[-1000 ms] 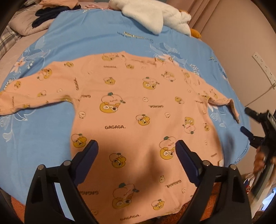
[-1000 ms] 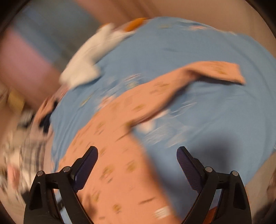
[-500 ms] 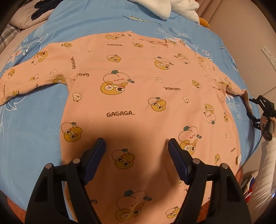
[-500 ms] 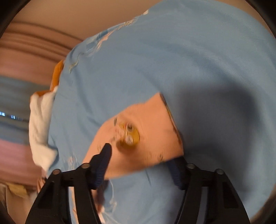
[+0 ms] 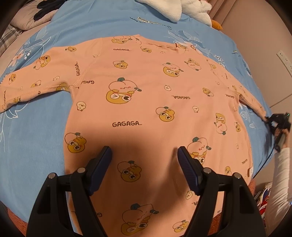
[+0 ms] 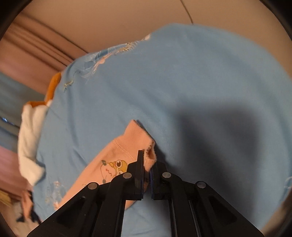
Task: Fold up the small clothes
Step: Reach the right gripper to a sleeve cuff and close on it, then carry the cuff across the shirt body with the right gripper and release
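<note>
A peach shirt (image 5: 146, 102) with cartoon print is lying flat, front down or up not determinable, on a blue sheet (image 5: 32, 127), both sleeves spread outward. The left gripper (image 5: 144, 155) is hovering above the lower body of the shirt, its jaws standing wide apart with nothing pinched between them. The right gripper (image 6: 147, 169) is clamping the cuff (image 6: 144, 144) of the right sleeve at the sheet's edge; its jaws have just been closing and the cuff fabric is pressed between them. A white fleece (image 5: 164, 7) is lying beyond the shirt's collar.
</note>
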Available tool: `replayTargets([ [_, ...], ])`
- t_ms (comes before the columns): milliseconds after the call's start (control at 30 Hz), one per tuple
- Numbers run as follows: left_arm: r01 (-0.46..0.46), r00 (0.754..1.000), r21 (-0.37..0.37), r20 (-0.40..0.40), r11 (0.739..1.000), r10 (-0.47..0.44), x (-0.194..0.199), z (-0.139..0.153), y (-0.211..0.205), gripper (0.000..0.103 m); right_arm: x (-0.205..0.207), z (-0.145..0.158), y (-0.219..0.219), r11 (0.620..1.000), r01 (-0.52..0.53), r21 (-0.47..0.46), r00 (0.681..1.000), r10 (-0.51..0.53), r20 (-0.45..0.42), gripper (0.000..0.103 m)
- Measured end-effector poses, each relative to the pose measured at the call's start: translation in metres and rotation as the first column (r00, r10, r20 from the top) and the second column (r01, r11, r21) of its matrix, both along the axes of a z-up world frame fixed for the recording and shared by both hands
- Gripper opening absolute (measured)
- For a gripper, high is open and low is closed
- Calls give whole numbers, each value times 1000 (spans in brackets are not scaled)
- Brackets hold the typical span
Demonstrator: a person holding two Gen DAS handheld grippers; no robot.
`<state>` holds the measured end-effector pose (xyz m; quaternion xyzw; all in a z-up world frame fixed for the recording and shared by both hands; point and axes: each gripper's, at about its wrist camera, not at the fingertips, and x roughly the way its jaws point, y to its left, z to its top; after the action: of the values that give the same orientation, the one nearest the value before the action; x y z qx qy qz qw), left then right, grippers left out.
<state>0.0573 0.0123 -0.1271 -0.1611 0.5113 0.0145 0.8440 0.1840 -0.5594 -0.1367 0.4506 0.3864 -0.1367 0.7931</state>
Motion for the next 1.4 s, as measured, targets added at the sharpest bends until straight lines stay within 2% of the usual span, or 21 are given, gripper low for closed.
replayTargets([
  [100, -13, 1000, -29, 9, 1000, 13, -2, 4, 5, 73, -1, 18, 2, 1000, 8, -24, 1000, -7, 16, 6],
  [167, -22, 1000, -40, 20, 999, 23, -4, 7, 8, 73, 0, 41, 10, 993, -19, -121, 999, 23, 34, 6],
  [267, -35, 999, -40, 38, 999, 37, -6, 12, 11, 73, -1, 96, 36, 968, -71, -242, 988, 102, 119, 6],
  [367, -48, 998, -43, 47, 998, 50, -8, 16, 15, 73, -2, 140, 69, 947, -131, -294, 957, 199, 212, 6],
  [400, -50, 997, -46, 53, 998, 53, -10, 18, 16, 73, -4, 158, 88, 933, -171, -317, 934, 256, 248, 6],
  [500, -68, 994, -52, 77, 996, 72, -14, 23, 22, 72, -7, 189, 139, 882, -278, -380, 865, 402, 301, 6],
  [567, -79, 992, -44, 94, 996, 83, -18, 27, 25, 68, -13, 198, 172, 846, -342, -410, 815, 484, 318, 6],
  [633, -83, 991, -33, 99, 996, 86, -19, 29, 28, 67, -15, 205, 208, 799, -423, -427, 748, 574, 332, 6],
  [700, -93, 990, -38, 100, 995, 97, -22, 31, 32, 67, -16, 206, 241, 751, -503, -428, 685, 649, 332, 6],
  [800, -114, 987, -61, 106, 992, 120, -27, 32, 38, 67, -23, 194, 281, 683, -596, -422, 617, 726, 304, 6],
  [1000, -134, 984, -69, 105, 989, 141, -33, 32, 44, 67, -11, 149, 356, 535, -753, -383, 488, 844, 220, 6],
  [1067, -137, 984, -78, 106, 988, 145, -35, 32, 46, 67, -10, 134, 376, 499, -795, -344, 460, 867, 193, 6],
  [1133, -137, 984, -81, 108, 987, 145, -37, 31, 47, 67, -14, 120, 398, 469, -825, -316, 446, 883, 148, 6],
  [1233, -144, 982, -78, 108, 986, 152, -39, 30, 48, 67, -24, 106, 420, 423, -848, -319, 421, 904, 77, 6],
  [1333, -139, 984, -94, 102, 986, 148, -39, 27, 49, 67, -22, 81, 440, 385, -889, -248, 388, 921, 38, 6],
  [1400, -138, 984, -93, 102, 986, 148, -39, 26, 50, 67, -23, 72, 447, 368, -895, -250, 383, 924, -11, 6],
])
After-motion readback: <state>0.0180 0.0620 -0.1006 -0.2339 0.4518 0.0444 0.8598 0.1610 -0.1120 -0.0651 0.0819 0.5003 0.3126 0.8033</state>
